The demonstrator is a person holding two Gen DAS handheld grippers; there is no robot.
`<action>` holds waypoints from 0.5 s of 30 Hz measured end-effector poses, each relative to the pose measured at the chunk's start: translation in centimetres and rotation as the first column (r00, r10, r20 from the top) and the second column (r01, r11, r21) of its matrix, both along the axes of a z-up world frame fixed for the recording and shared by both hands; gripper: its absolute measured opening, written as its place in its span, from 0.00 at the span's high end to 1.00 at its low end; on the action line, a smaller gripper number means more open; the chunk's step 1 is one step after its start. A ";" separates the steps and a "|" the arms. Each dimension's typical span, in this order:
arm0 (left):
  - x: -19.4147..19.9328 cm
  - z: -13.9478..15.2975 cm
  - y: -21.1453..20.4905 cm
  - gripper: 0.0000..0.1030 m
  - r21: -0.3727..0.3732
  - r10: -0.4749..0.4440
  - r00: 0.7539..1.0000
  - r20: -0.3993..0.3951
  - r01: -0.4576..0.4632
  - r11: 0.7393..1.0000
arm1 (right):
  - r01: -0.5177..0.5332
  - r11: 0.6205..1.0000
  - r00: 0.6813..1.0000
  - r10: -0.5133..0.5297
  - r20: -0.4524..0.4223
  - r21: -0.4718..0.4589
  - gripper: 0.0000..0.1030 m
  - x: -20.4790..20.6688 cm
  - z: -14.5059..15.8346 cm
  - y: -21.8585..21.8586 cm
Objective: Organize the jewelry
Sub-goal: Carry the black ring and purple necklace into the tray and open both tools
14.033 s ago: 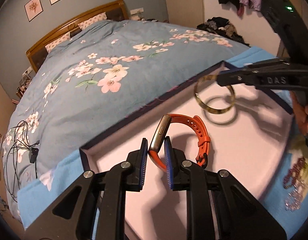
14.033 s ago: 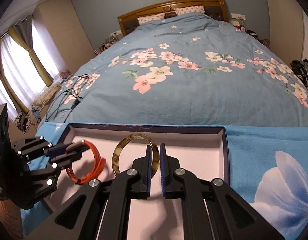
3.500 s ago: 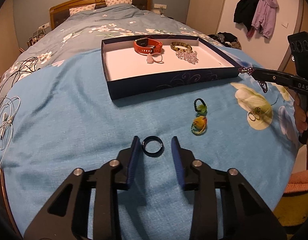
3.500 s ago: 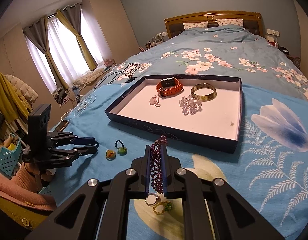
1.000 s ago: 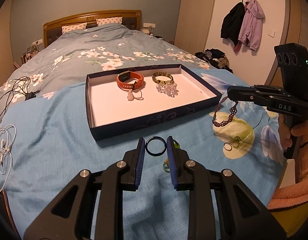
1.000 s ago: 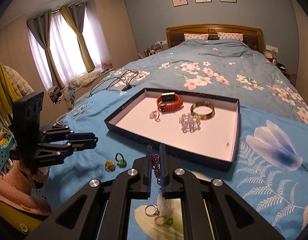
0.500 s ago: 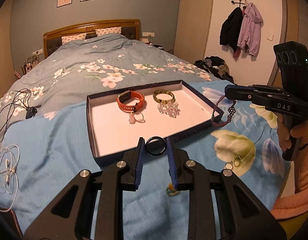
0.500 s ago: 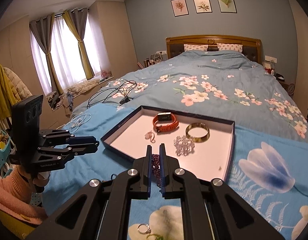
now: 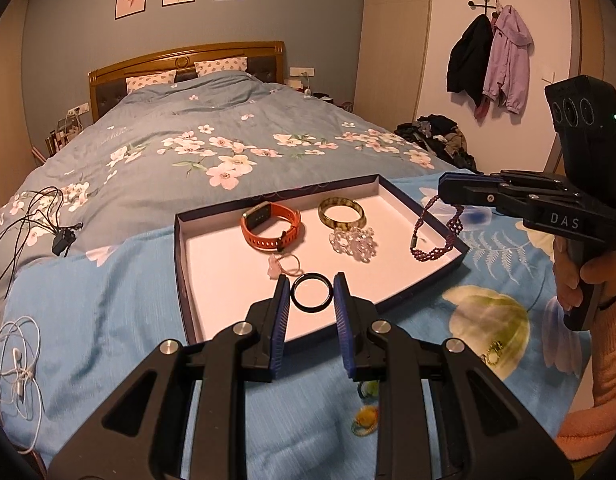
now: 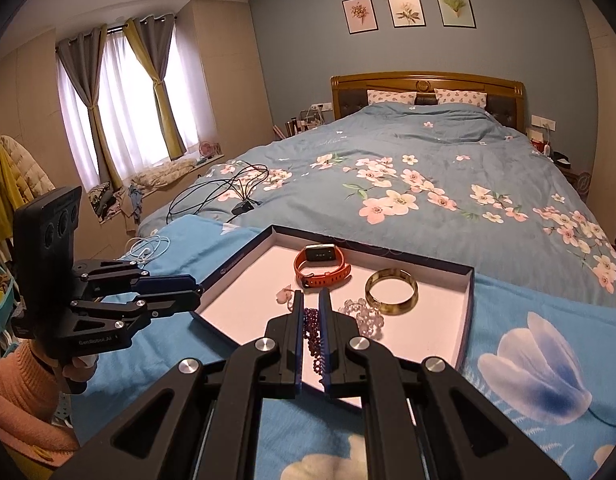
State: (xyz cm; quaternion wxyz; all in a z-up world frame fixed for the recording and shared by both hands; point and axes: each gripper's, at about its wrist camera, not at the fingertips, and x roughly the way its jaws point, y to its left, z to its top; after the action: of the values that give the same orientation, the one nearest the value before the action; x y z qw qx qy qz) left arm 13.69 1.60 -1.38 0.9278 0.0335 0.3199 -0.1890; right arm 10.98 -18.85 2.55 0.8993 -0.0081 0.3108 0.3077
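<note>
A dark blue tray (image 9: pixel 180 256) (image 10: pixel 467 312) with a pale floor lies on the blue bedspread. In it are an orange watch (image 9: pixel 271 226) (image 10: pixel 321 264), a gold-green bangle (image 9: pixel 341 213) (image 10: pixel 391 286), a clear bead bracelet (image 9: pixel 353 242) (image 10: pixel 361 314) and a small pink ring (image 9: pixel 284 266). My left gripper (image 9: pixel 311 298) (image 10: pixel 198 294) is shut on a black ring (image 9: pixel 311 298) above the tray's near edge. My right gripper (image 10: pixel 311 316) (image 9: pixel 441 194) is shut on a purple beaded bracelet (image 9: pixel 435 234) (image 10: pixel 313 340) that hangs over the tray's right side.
Small rings (image 9: pixel 365 420) and a gold ring (image 9: pixel 492 354) lie on the spread in front of the tray. White earphones (image 9: pixel 18 360) and black cables (image 9: pixel 32 220) lie at the left. Beyond the tray is the flowered quilt (image 9: pixel 228 148).
Both grippers have moved up and forward over the tray with their pieces held. The purple bracelet now hangs over the tray's right side.
</note>
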 end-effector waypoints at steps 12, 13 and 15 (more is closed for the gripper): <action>3.1 -1.1 -0.6 0.78 0.013 0.022 1.000 -0.017 -0.022 1.000 | -0.011 1.000 1.000 0.011 -0.024 -0.016 0.94 2.2 -1.1 1.1; 3.3 -1.2 -0.6 0.78 0.015 0.022 1.000 -0.022 -0.022 1.000 | -0.010 1.000 1.000 0.009 -0.026 -0.017 0.94 2.4 -1.2 1.1; 3.7 -1.4 -0.7 0.78 0.021 0.025 0.999 -0.026 -0.024 0.999 | -0.014 1.000 0.999 0.013 -0.033 -0.017 0.94 2.6 -1.4 1.2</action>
State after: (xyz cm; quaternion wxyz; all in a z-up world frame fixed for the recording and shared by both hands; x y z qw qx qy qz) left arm 17.37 0.90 -2.74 0.9254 0.0368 0.3343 -0.1748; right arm 13.57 -17.60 1.11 0.8918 -0.0129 0.3283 0.3110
